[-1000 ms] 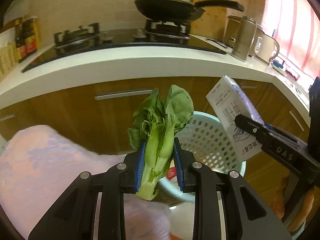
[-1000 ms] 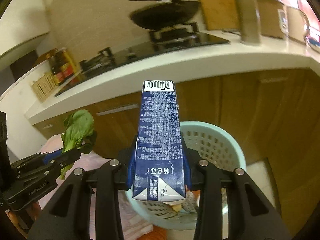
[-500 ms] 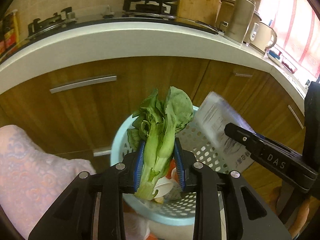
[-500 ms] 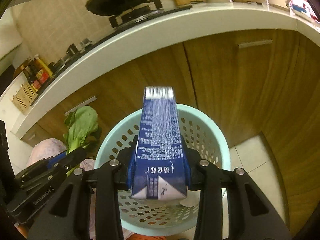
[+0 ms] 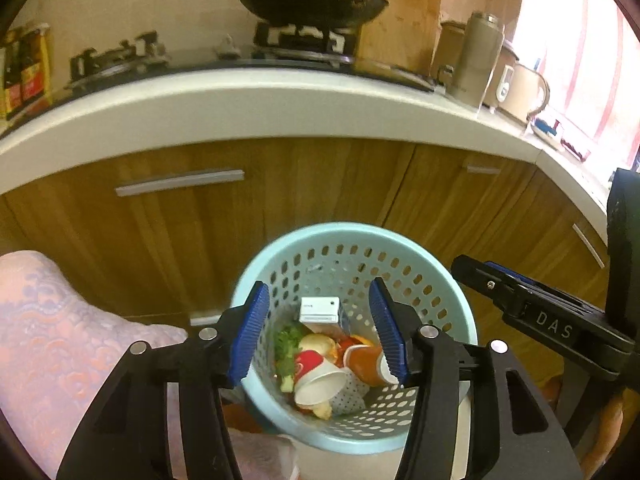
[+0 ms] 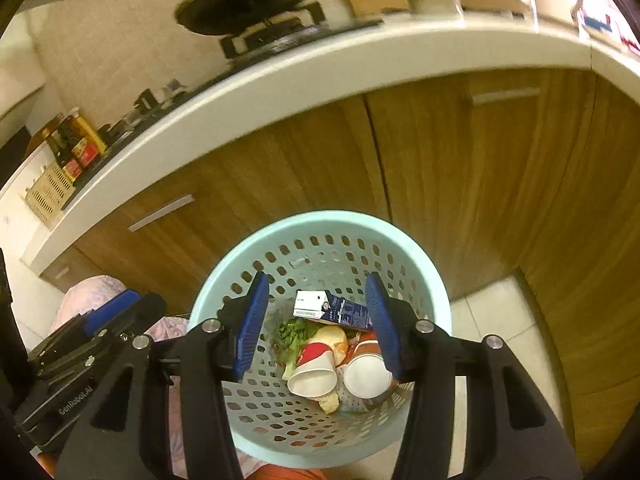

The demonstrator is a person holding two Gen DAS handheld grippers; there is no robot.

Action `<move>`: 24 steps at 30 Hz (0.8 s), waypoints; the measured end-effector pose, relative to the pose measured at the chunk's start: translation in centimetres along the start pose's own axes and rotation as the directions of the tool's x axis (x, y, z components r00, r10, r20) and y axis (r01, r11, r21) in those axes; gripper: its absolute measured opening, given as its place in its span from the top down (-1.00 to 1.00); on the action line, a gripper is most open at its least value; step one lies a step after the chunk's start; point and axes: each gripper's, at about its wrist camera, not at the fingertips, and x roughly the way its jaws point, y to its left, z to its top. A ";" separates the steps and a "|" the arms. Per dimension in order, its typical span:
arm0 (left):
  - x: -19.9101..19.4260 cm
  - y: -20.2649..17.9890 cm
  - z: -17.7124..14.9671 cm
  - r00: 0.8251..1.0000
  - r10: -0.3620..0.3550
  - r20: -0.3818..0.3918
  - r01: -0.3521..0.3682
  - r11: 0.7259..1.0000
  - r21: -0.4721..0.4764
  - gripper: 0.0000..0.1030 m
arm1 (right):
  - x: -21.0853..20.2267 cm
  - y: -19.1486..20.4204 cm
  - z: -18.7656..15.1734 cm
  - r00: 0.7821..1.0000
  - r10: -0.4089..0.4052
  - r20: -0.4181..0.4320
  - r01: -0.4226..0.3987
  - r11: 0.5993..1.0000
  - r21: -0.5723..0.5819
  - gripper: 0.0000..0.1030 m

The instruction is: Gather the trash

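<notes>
A pale blue perforated trash basket (image 5: 352, 236) (image 6: 320, 220) stands on the floor before the wooden cabinets. Inside lie a blue and white carton (image 5: 320, 310) (image 6: 334, 308), a green leafy vegetable (image 5: 288, 340) (image 6: 296, 332), red and white paper cups (image 5: 320, 380) (image 6: 314, 372) and other scraps. My left gripper (image 5: 318, 330) is open and empty above the basket. My right gripper (image 6: 316, 320) is open and empty above it too. Each gripper shows in the other's view, the right one (image 5: 540, 312) and the left one (image 6: 88, 336).
A white countertop (image 5: 280, 100) runs above wooden cabinet doors (image 5: 180, 220). A black pan (image 5: 312, 0) sits on the stove. A metal flask (image 5: 478, 56) and kettle (image 5: 524, 88) stand at the right. A pink patterned cloth (image 5: 52, 340) lies at the left. Floor tiles (image 6: 492, 312) show right of the basket.
Both grippers have opened. The vegetable left my left gripper and the carton left my right gripper; both now lie in the basket.
</notes>
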 end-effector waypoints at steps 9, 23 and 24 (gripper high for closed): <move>-7.4 1.3 -0.8 0.984 0.112 0.137 -0.106 0.993 -0.048 -0.47 | -4.7 5.0 -0.4 0.994 0.009 0.107 0.006 0.991 -0.133 -0.07; -15.5 6.1 -4.6 0.822 0.505 0.262 -0.458 0.861 -0.222 -0.69 | -7.9 12.0 -3.4 0.967 0.031 0.254 0.045 0.957 -0.288 -0.41; -15.7 6.3 -4.7 0.814 0.516 0.267 -0.468 0.854 -0.225 -0.69 | -8.0 12.4 -3.6 0.964 0.035 0.262 0.045 0.955 -0.294 -0.43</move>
